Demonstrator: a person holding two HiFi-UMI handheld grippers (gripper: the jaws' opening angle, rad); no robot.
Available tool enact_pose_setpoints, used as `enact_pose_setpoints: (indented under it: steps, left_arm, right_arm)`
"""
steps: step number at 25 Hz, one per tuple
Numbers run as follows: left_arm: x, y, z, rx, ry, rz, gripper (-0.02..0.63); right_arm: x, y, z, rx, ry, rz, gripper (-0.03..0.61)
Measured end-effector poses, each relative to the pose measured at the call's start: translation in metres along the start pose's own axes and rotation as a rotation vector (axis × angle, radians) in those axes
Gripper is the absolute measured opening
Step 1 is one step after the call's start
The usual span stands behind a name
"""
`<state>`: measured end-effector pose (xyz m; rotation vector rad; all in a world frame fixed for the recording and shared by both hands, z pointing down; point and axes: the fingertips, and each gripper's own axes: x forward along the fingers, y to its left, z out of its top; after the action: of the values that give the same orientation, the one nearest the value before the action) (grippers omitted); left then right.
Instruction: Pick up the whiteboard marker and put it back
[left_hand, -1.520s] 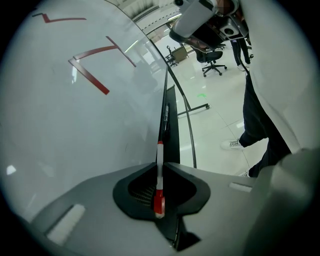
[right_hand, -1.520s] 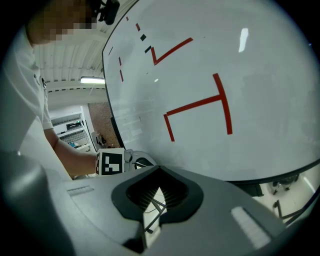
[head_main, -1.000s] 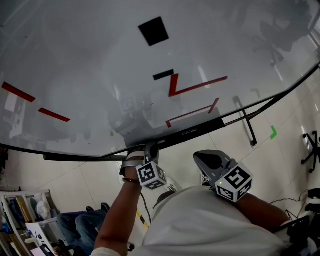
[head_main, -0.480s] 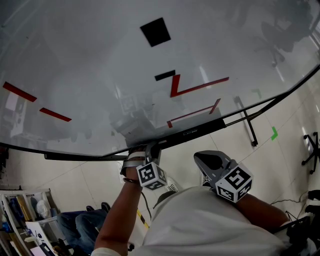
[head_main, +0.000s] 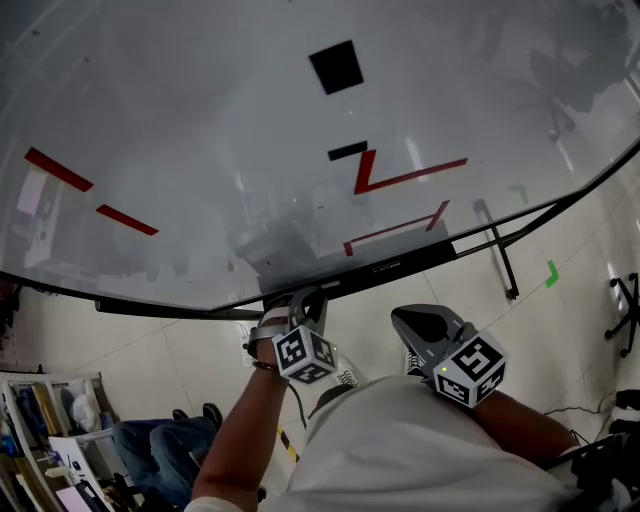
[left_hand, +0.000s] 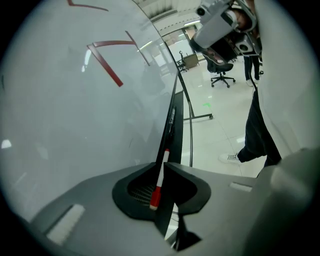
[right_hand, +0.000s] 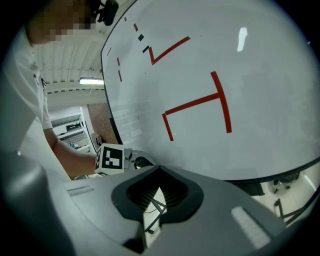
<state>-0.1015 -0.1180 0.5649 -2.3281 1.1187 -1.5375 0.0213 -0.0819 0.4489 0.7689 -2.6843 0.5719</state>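
Note:
A marker (left_hand: 159, 180) with a white barrel and a red end is clamped lengthwise in my left gripper (left_hand: 162, 167), its tip pointing at the black tray (left_hand: 172, 120) along the whiteboard's lower edge. In the head view the left gripper (head_main: 300, 300) sits right at that tray (head_main: 390, 265), below the whiteboard (head_main: 200, 120); the marker is hidden there. My right gripper (head_main: 420, 325) hangs lower and to the right, off the board. Its jaws (right_hand: 157, 192) are shut with nothing between them, facing the red-lined board.
Red strokes (head_main: 400, 178), a black square (head_main: 336, 67) and a small black bar (head_main: 348, 151) are on the board. The board's stand leg (head_main: 497, 250) and green floor tape (head_main: 549, 272) lie to the right. Shelving (head_main: 50, 430) stands at lower left. An office chair (left_hand: 220, 70) stands beyond.
The head camera has shifted slightly, so the board appears a little further right. Both grippers keep nearly the same places, and the left one still holds the marker by the tray.

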Motion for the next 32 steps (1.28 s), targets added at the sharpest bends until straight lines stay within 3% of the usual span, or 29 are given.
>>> enact_pose_setpoints:
  steps: [4, 8, 10, 14, 15, 19, 23, 27, 32]
  left_arm:
    - [-0.014, 0.003, 0.007, -0.109, -0.039, 0.017, 0.026]
    - [-0.033, 0.005, 0.023, -0.310, -0.130, -0.013, 0.017]
    - [-0.047, 0.011, 0.032, -0.447, -0.201, -0.024, 0.017]
    - [-0.079, 0.025, 0.050, -0.822, -0.383, -0.073, 0.017]
    - [-0.087, 0.025, 0.053, -0.874, -0.408, -0.078, 0.017]
    - [-0.113, 0.021, 0.062, -0.871, -0.465, -0.038, 0.017]
    - [-0.127, 0.013, 0.065, -0.984, -0.517, -0.059, 0.017]
    - [-0.128, -0.002, 0.064, -1.057, -0.529, -0.097, 0.017]
    - [-0.126, -0.007, 0.058, -1.082, -0.518, -0.109, 0.017]
  right_arm:
    - [0.001, 0.002, 0.000, -0.001, 0.000, 0.008, 0.002]
    - [0.002, 0.004, 0.001, -0.007, -0.002, 0.013, 0.002]
    - [0.002, 0.005, 0.001, -0.006, -0.003, 0.015, 0.002]
    - [0.003, 0.005, 0.000, 0.000, -0.004, 0.018, 0.002]
    - [0.003, 0.006, 0.000, 0.001, -0.004, 0.021, 0.002]
    - [0.003, 0.009, 0.006, -0.006, -0.013, 0.032, 0.002]
    - [0.002, 0.011, 0.010, -0.011, -0.021, 0.038, 0.002]
    - [0.002, 0.014, 0.011, -0.017, -0.022, 0.046, 0.002]
    - [0.003, 0.015, 0.012, -0.028, -0.016, 0.050, 0.002]
